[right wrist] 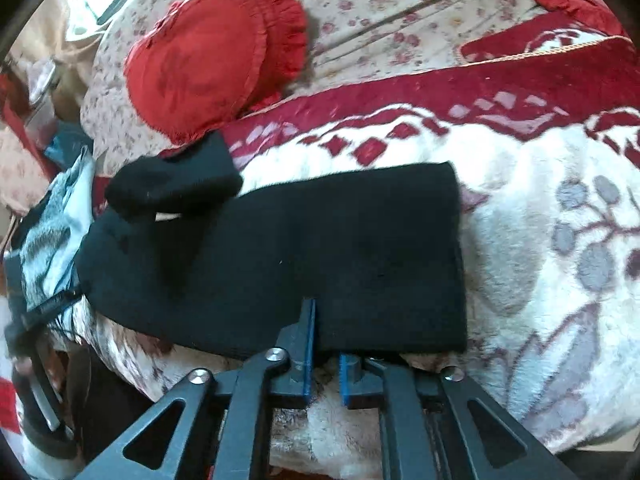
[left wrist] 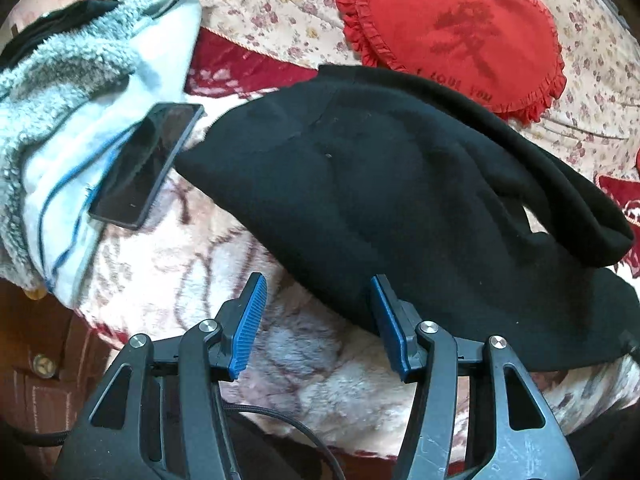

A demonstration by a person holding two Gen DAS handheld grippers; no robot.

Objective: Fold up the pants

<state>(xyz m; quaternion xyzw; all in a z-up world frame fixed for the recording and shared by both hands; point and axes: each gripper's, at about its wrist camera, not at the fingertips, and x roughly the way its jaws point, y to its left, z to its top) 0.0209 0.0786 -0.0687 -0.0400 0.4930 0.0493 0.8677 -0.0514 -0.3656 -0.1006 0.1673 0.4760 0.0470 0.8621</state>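
Right gripper (right wrist: 323, 334) sits at the near hem of the black pants (right wrist: 304, 256), jaws a narrow gap apart, fabric over the tips - can't tell if it's pinched. Left gripper (left wrist: 318, 300) is wide open, empty. Pants lie folded on the floral blanket (right wrist: 560, 240), phone (left wrist: 148, 164) nearby.

1. Left gripper (left wrist: 318, 300): black plastic linkage arms with triangular cut-outs, round silver screws at each pivot.
2. Its jaws wear ribbed blue pads (left wrist: 250, 326); a braided black cable (left wrist: 280, 416) runs toward 6 o'clock.
3. Right gripper (right wrist: 326, 344): matching black arms, silver pivot screws, thin blue pads (right wrist: 309, 344), scuffed plastic.
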